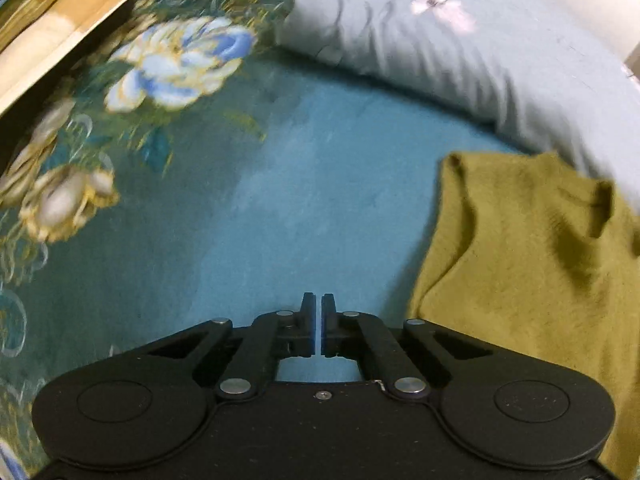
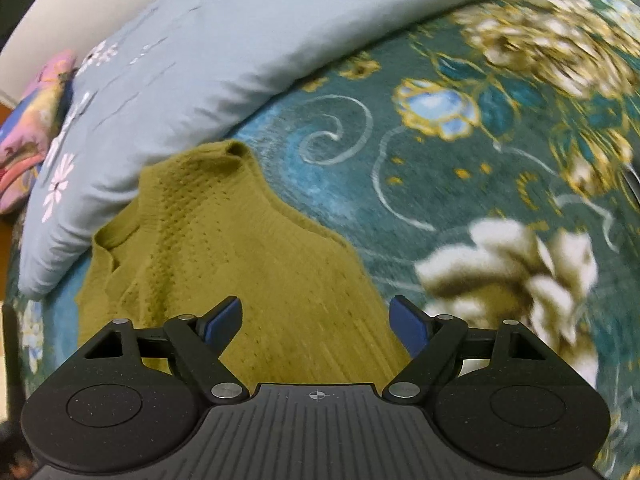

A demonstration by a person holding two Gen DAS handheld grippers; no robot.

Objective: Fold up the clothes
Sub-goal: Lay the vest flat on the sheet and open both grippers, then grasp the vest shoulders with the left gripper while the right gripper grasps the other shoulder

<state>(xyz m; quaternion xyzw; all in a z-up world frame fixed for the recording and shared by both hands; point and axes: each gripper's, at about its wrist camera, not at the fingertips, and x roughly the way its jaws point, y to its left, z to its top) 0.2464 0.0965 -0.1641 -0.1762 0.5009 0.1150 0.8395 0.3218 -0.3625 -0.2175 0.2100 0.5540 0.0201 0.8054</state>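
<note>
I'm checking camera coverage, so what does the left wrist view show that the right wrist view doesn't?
Only the left wrist view shows the shut left gripper and a tan board edge. Only the right wrist view shows the open right gripper and a pink cushion. Both show the olive sweater, grey-blue pillow and floral blanket.
</note>
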